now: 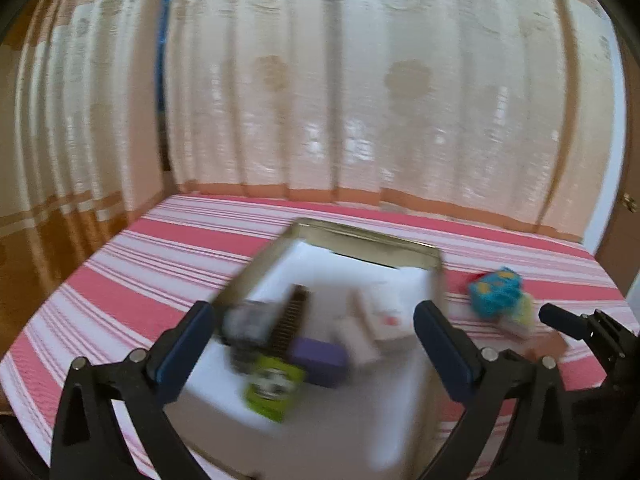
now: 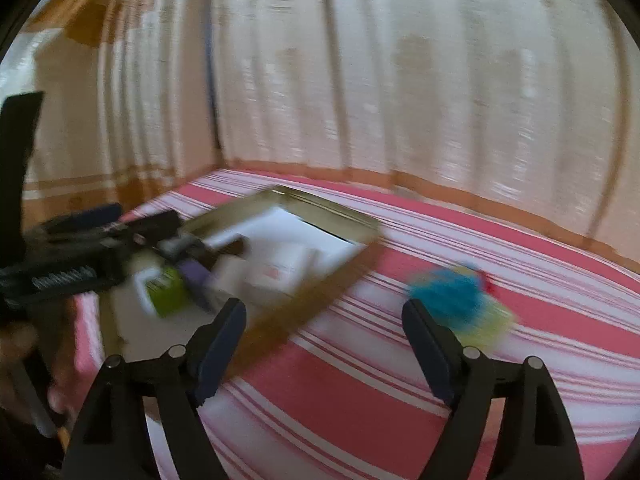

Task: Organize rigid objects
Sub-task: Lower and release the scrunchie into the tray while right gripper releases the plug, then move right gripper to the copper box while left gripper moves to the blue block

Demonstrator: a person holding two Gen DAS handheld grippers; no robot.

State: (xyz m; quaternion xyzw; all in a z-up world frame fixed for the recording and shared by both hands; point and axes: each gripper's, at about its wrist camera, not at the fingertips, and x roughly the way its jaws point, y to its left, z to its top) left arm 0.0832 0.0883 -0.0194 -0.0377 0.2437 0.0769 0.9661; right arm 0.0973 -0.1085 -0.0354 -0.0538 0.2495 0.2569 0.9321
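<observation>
A gold-rimmed tray (image 1: 360, 236) with a white floor lies on the striped bed; it also shows in the right wrist view (image 2: 320, 204). In it lie a green box (image 1: 272, 386), a purple box (image 1: 320, 360), a dark comb-like piece (image 1: 290, 324), a black-grey item (image 1: 248, 324) and a white box with red print (image 1: 384, 312). My left gripper (image 1: 314, 344) is open and empty over the tray. A blue and yellow toy (image 1: 498, 292) lies right of the tray, also in the right wrist view (image 2: 456, 296). My right gripper (image 2: 324, 344) is open and empty, just before the toy. Both views are blurred.
The bed has a red and white striped cover (image 2: 360, 400). Cream curtains (image 1: 360, 80) hang close behind it. The right gripper shows at the right edge of the left wrist view (image 1: 580, 328). The left gripper shows at the left of the right wrist view (image 2: 80, 248).
</observation>
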